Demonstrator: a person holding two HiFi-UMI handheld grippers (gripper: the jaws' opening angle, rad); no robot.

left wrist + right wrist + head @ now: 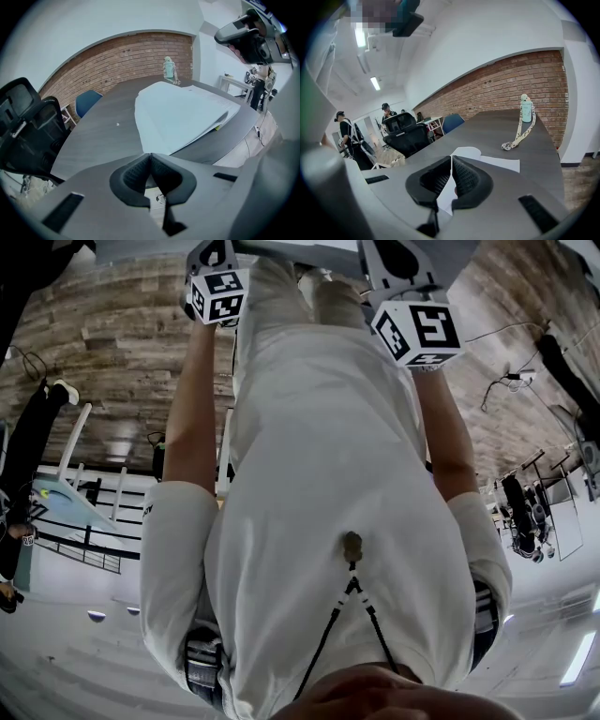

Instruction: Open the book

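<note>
The book (183, 112) lies flat on the dark table (103, 136), filling the centre and right of the left gripper view, and shows as a pale sheet just beyond the fingers in the right gripper view. It looks like a broad, thin volume with a pale blue-white face. Its right-hand edge is lifted slightly off the table, with a small greenish tab peeking out beneath. Whether that face is a closed cover or an exposed page cannot be told. The left gripper (150, 155) has its fingers pressed together with nothing between them, tilted down at the near corner of the book, probably so a thin closed tip can slip under an edge. The right gripper (451, 159) also has its fingers meeting at the tips. The white seen below them looks like the book's surface behind the gap, not something pinched. It is held flatter and close to the book, likely ready to steady or lift it. A teal bottle (527, 110) with a patterned lanyard (518, 133) stands at the far end of the table, well apart from the book. A black office chair (23, 131) sits at the left edge of the left gripper view.
</note>
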